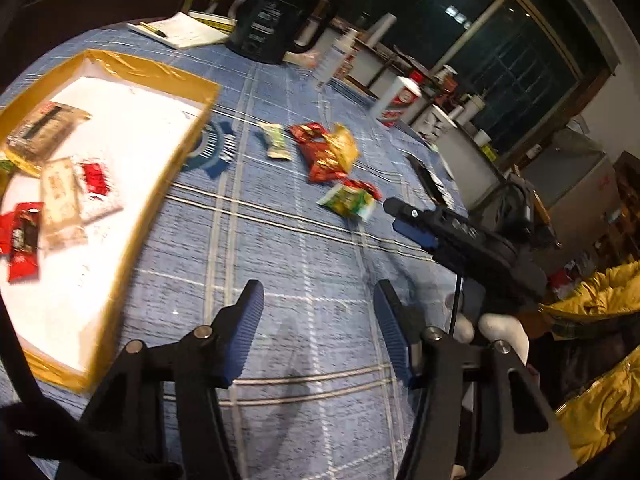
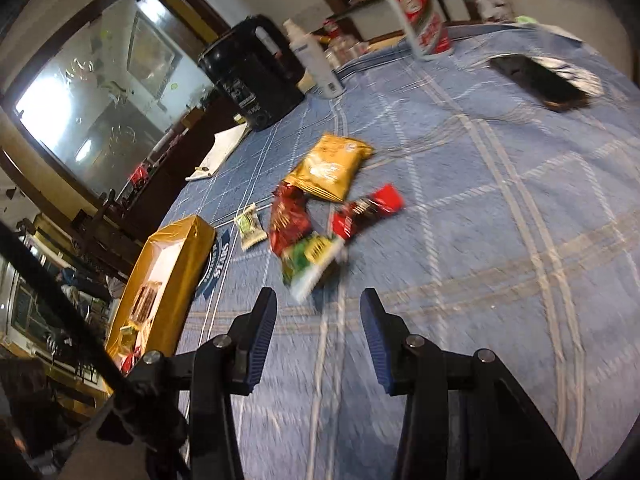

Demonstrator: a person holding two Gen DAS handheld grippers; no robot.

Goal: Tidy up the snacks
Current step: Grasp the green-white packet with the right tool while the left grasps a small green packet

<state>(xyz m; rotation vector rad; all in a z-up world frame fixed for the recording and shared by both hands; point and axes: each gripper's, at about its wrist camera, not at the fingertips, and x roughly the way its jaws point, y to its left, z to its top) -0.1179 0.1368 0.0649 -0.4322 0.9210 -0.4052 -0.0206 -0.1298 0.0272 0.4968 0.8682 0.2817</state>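
Looking along the left gripper (image 1: 318, 320), the left wrist view shows two black fingers faced with ribbed blue pads (image 1: 244, 328), spread wide apart with nothing between them, hovering over the surface (image 1: 280, 248), which is dressed in a woven blue cloth crossed by pale plaid lines. To the left lies a shallow rectangular tray (image 1: 120, 236) with glossy gold-taped walls and a white floor; crinkly snack packets (image 1: 60, 196) in red, tan and white foil lie inside it. Further out on the cloth sit loose packets: a small pale green one (image 1: 275, 142), a red one under a shiny gold bag (image 1: 340, 146), and a green packet (image 1: 350, 200) just beside the tip of the right gripper (image 1: 404, 218), which reaches in from the right, angled low; whether it is spread or closed cannot be told here. A black cylindrical kettle (image 1: 276, 16) stands at the far edge.

From the right wrist view, the right gripper (image 2: 318, 312) is released too, its blue ribbed pads (image 2: 262, 332) parted and empty, tilted down toward the cloth. Just ahead lies the blurred green packet (image 2: 310, 264), touching a crumpled red packet (image 2: 288, 220); a puffy gold bag (image 2: 332, 164) and a red-and-dark bar wrapper (image 2: 366, 210) lie close by. The gold tray (image 2: 176, 272) sits to the left, its long wall facing the camera.
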